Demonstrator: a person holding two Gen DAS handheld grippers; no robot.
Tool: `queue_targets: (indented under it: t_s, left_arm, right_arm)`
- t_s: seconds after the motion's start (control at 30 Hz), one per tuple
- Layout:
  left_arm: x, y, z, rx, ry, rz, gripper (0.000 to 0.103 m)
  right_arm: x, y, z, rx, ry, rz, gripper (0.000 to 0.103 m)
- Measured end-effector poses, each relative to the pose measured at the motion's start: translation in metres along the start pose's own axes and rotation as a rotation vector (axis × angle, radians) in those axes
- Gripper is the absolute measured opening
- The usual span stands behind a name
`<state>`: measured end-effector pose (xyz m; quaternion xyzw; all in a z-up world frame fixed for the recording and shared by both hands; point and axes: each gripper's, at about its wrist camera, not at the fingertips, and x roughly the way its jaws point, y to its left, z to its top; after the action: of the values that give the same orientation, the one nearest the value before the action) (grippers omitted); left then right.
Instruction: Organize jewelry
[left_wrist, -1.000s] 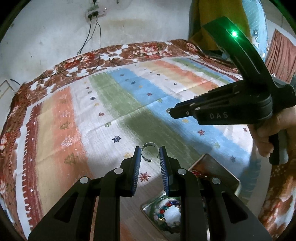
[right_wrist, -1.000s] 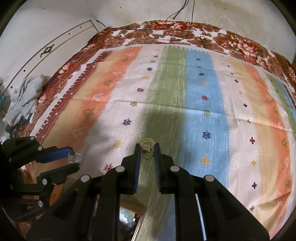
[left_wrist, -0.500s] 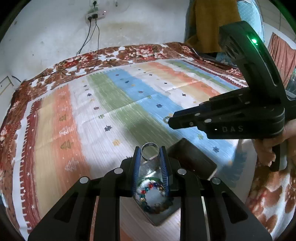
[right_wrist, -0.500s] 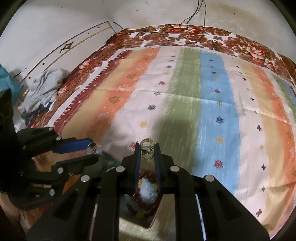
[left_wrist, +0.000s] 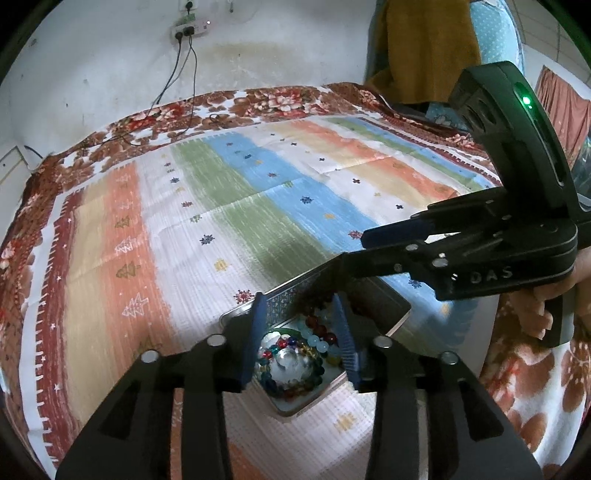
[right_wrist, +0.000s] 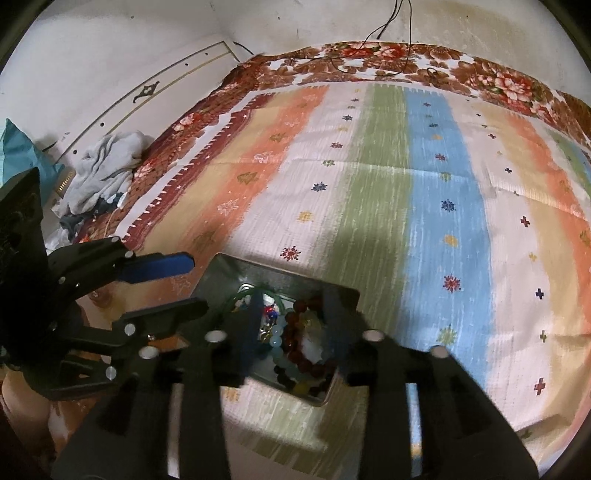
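Observation:
An open metal tin full of coloured bead bracelets sits on the striped cloth, right under both grippers. My left gripper hovers over it, jaws opening, nothing between the pads. A silver ring lies among the beads below. My right gripper hangs over the same tin and bracelets, jaws also opening and empty; the small gold piece cannot be made out. Each gripper shows in the other's view: the right gripper from the right, the left gripper from the left.
A striped cloth covers a floral blanket. A person's hand holds the right gripper's handle. Cables run from a wall socket onto the bed's far edge. A heap of clothes lies on the floor to the left.
Both grippers moved over the tin. The left jaws spread and the silver ring dropped into the beads; the right jaws spread and the small gold piece is gone from them.

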<state>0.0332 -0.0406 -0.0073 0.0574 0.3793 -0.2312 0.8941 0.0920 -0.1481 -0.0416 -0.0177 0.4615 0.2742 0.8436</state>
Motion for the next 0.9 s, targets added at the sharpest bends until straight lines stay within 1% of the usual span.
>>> queue_targets:
  t_s: [0.03, 0.1, 0.17, 0.2, 0.23, 0.27, 0.3, 0.33, 0.4, 0.43, 0.47, 0.57, 0.63, 0.67, 0.73, 0.8, 0.9]
  left_arm:
    - [0.0, 0.0, 0.0, -0.001, 0.0, 0.003, 0.042]
    - [-0.002, 0.0, -0.002, -0.008, -0.007, 0.012, 0.049]
    - [-0.004, 0.0, -0.003, -0.013, -0.009, 0.021, 0.051]
    - [-0.005, 0.0, -0.004, -0.017, -0.011, 0.034, 0.057]
    - [-0.007, -0.001, -0.005, -0.022, -0.015, 0.045, 0.06]
    - [-0.008, -0.001, -0.005, -0.026, -0.017, 0.048, 0.06]
    - [-0.009, -0.001, -0.006, -0.033, -0.018, 0.054, 0.066]
    - [-0.011, -0.002, -0.007, -0.04, -0.022, 0.063, 0.072]
    - [-0.013, -0.002, -0.009, -0.049, -0.023, 0.071, 0.075]
    - [-0.013, -0.002, -0.009, -0.052, -0.023, 0.077, 0.079]
    - [-0.015, -0.002, -0.011, -0.056, -0.026, 0.091, 0.082]
    - [-0.019, -0.005, -0.014, -0.06, -0.035, 0.108, 0.085]
    - [-0.021, -0.006, -0.016, -0.067, -0.042, 0.112, 0.088]
    - [-0.023, -0.007, -0.017, -0.07, -0.047, 0.12, 0.089]
    - [-0.025, -0.008, -0.019, -0.075, -0.052, 0.132, 0.092]
    - [-0.027, -0.009, -0.022, -0.082, -0.055, 0.137, 0.094]
    - [-0.032, -0.009, -0.024, -0.098, -0.071, 0.158, 0.096]
  right_arm:
    - [-0.002, 0.0, -0.002, 0.002, -0.005, 0.006, 0.042]
    - [-0.005, -0.001, -0.005, 0.009, -0.011, 0.009, 0.048]
    - [-0.007, -0.002, -0.007, 0.015, -0.017, 0.011, 0.052]
    - [-0.009, -0.003, -0.009, 0.018, -0.022, 0.012, 0.054]
    - [-0.01, -0.004, -0.01, 0.02, -0.026, 0.011, 0.056]
    - [-0.012, -0.004, -0.011, 0.022, -0.031, 0.009, 0.062]
    - [-0.014, -0.005, -0.013, 0.024, -0.041, 0.004, 0.066]
    - [-0.016, -0.005, -0.015, 0.025, -0.048, 0.002, 0.068]
    - [-0.021, -0.005, -0.018, 0.025, -0.065, 0.003, 0.075]
    - [-0.023, -0.005, -0.02, 0.029, -0.072, 0.015, 0.076]
    - [-0.025, -0.006, -0.022, 0.036, -0.079, 0.033, 0.079]
    - [-0.034, -0.007, -0.027, 0.045, -0.114, 0.033, 0.084]
    - [-0.04, -0.004, -0.03, 0.042, -0.139, 0.028, 0.088]
    - [-0.043, -0.002, -0.032, 0.035, -0.155, 0.018, 0.092]
    - [-0.047, 0.002, -0.035, 0.02, -0.173, -0.004, 0.093]
    - [-0.049, 0.006, -0.038, 0.006, -0.187, -0.036, 0.097]
    - [-0.051, 0.009, -0.045, -0.006, -0.202, -0.063, 0.098]
